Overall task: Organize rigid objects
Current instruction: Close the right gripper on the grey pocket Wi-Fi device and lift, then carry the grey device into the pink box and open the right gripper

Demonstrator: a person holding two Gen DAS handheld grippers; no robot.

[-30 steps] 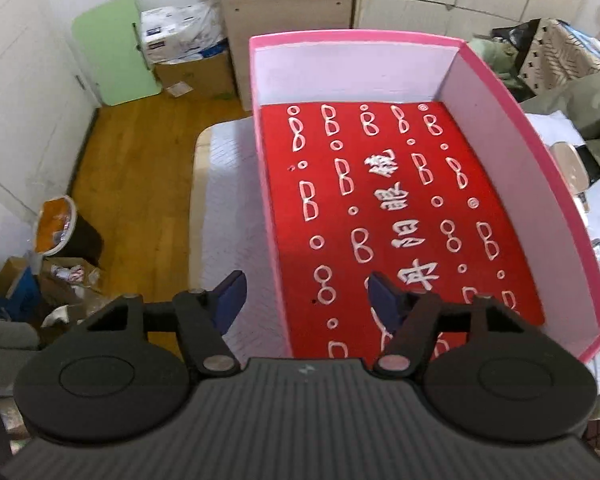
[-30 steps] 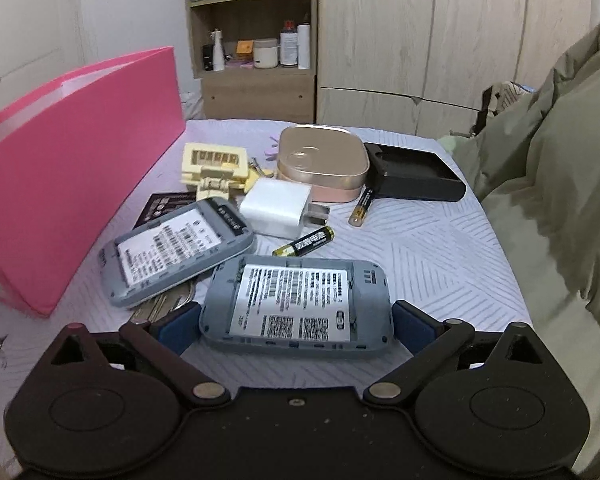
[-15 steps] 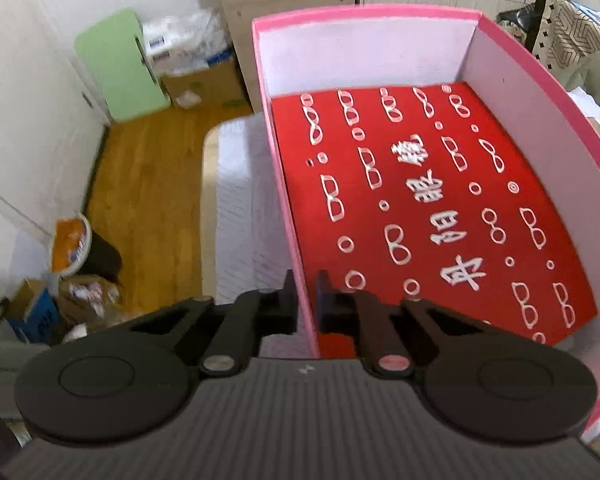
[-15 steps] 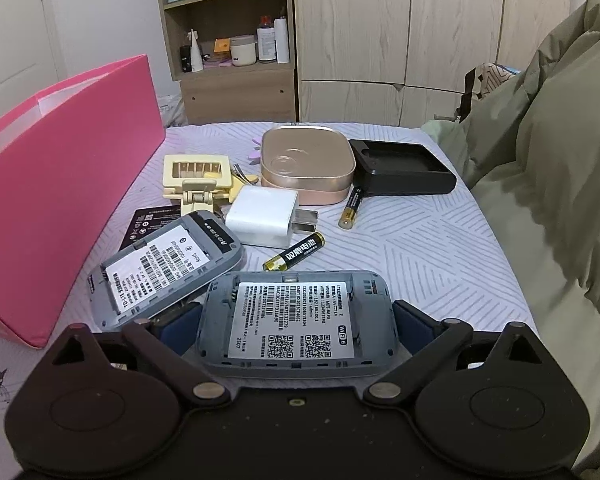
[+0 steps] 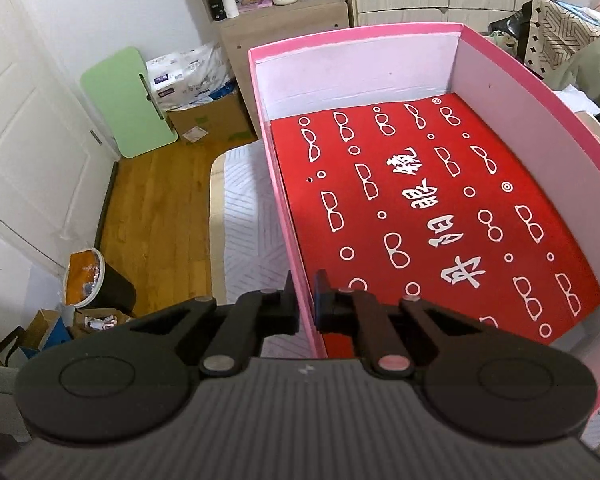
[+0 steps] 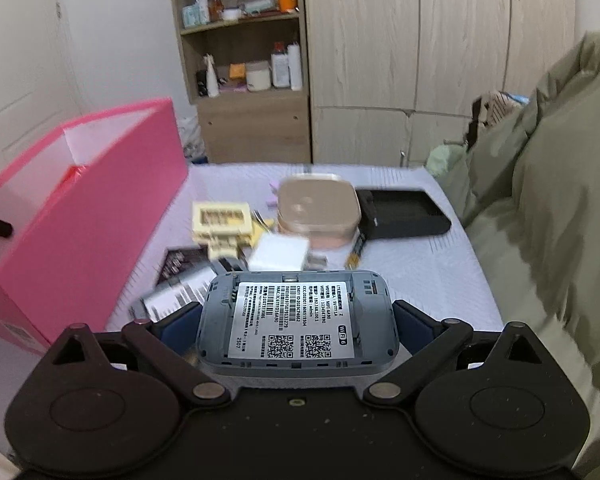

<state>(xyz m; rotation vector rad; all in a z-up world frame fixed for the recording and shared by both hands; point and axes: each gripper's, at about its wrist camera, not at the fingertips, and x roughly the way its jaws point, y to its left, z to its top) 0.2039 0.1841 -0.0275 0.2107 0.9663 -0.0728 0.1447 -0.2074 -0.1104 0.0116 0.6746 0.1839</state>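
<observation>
My left gripper [image 5: 305, 300] is shut on the left wall of the pink box [image 5: 284, 184], whose floor is a red sheet with white glasses marks. The box also shows at the left of the right wrist view [image 6: 100, 208]. My right gripper [image 6: 298, 328] is shut on a grey wifi router [image 6: 296, 320], label side up, and holds it above the bed. A second grey router [image 6: 172, 296], a white charger [image 6: 278, 254], a yellow plastic piece [image 6: 220, 224], a gold tin [image 6: 318, 210], a black case [image 6: 404, 214] and a battery [image 6: 356, 250] lie on the bed.
The bed's left edge [image 5: 216, 216] drops to a wooden floor with a bin [image 5: 96, 284] and cardboard boxes. A shelf unit [image 6: 244, 80] and wardrobe stand beyond the bed. An olive coat [image 6: 548, 200] lies along the right side.
My left gripper closed on the box's left wall and holds it. My right gripper closed on the near router and lifted it off the bed.
</observation>
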